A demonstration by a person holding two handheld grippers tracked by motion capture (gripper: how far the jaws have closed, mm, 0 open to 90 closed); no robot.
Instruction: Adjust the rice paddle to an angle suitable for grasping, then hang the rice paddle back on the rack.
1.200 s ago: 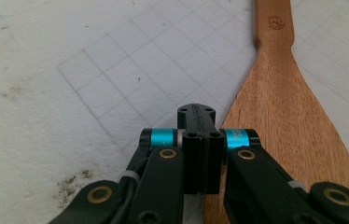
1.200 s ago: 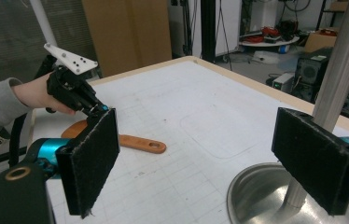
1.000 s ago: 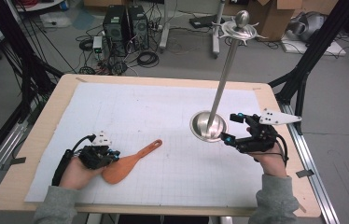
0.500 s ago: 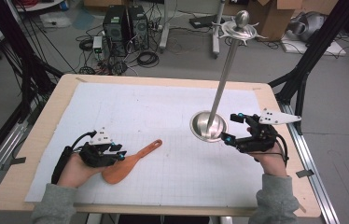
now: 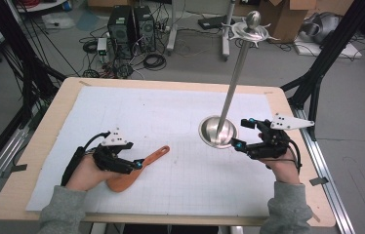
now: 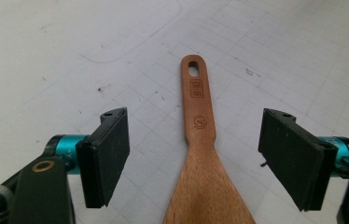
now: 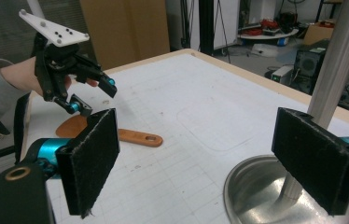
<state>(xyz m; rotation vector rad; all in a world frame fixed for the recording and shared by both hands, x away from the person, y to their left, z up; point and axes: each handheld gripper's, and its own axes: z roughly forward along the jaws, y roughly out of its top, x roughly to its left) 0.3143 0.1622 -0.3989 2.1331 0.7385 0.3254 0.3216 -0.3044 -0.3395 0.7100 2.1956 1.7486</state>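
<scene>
Two pairs of tongs were at work over the surface (image 5: 171,92), which was covered by a white gridded sheet (image 5: 171,117). The left tongs (image 5: 132,165) hovered just above the wooden spatula (image 5: 134,170), their jaws spread wide and having just been opening; the spatula lay between them in the left gripper view but neither pad (image 6: 105,154) pressed on it. The spatula (image 6: 200,154) rested flat on the sheet, its broad blade toward the person's left hand (image 5: 85,170) and its handle, with a hanging hole at the tip, pointing away toward the middle of the surface.

Well apart, on the right side, the right tongs (image 5: 236,144) were also released, with their jaws set on either side of the metal stand's round base (image 5: 214,131), at its rim nearest the person's right hand (image 5: 280,168). In the right gripper view the pads (image 7: 91,158) were clear of the base and of the pole (image 7: 340,56), which rose upright from it. The pole (image 5: 234,83) carried a pronged disc and ball at its top (image 5: 250,29).
</scene>
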